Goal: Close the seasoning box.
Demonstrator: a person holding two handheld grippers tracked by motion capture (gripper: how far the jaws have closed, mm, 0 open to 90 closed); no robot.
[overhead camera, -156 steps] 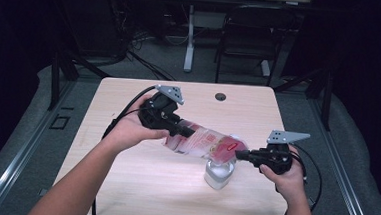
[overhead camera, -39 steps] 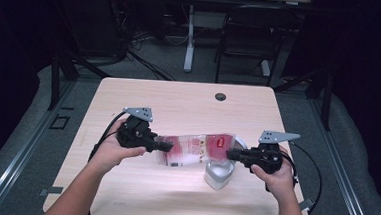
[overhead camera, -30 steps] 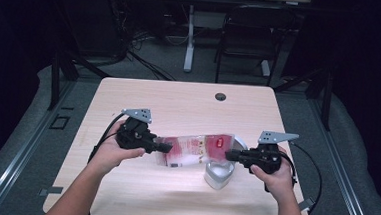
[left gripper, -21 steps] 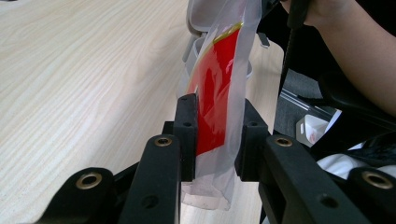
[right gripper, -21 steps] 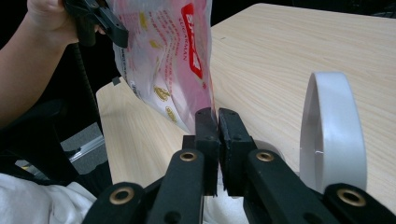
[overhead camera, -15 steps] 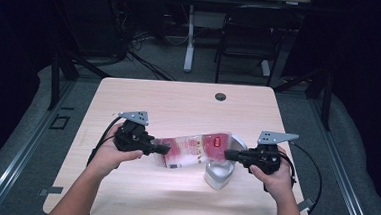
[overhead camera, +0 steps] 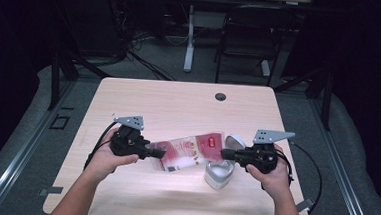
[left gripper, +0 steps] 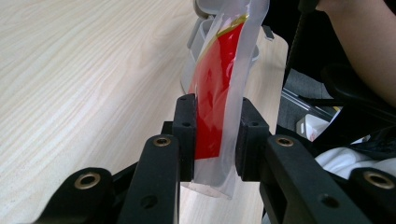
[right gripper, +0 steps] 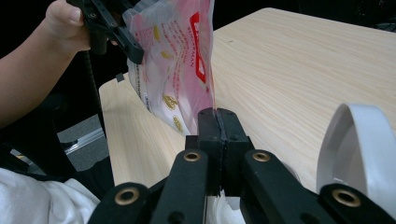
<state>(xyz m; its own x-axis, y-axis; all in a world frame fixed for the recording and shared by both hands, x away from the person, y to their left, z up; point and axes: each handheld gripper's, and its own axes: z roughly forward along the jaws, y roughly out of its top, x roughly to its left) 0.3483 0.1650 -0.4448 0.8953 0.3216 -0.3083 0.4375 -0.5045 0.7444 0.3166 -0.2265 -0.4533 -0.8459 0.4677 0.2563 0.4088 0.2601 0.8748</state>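
A clear plastic bag with red print (overhead camera: 188, 150) hangs stretched between my two grippers, just above the table (overhead camera: 178, 107). My left gripper (overhead camera: 159, 153) is shut on the bag's left end; up close its pads clamp the red-printed film (left gripper: 217, 88). My right gripper (overhead camera: 224, 153) is shut on the bag's right edge, and in the right gripper view its jaws (right gripper: 218, 121) meet on the thin film (right gripper: 173, 65). A small white container (overhead camera: 219, 175) stands on the table below the bag's right end, its hinged lid (overhead camera: 235, 141) open.
The wooden table has a dark cable grommet (overhead camera: 220, 97) near its far edge. The open lid (right gripper: 359, 144) rises close to the right of my right gripper. Table legs and a chair stand on the floor beyond the table.
Since five seconds ago the left hand has come down and toward the near left, so the bag now lies almost level. Over the last second both hands have barely moved.
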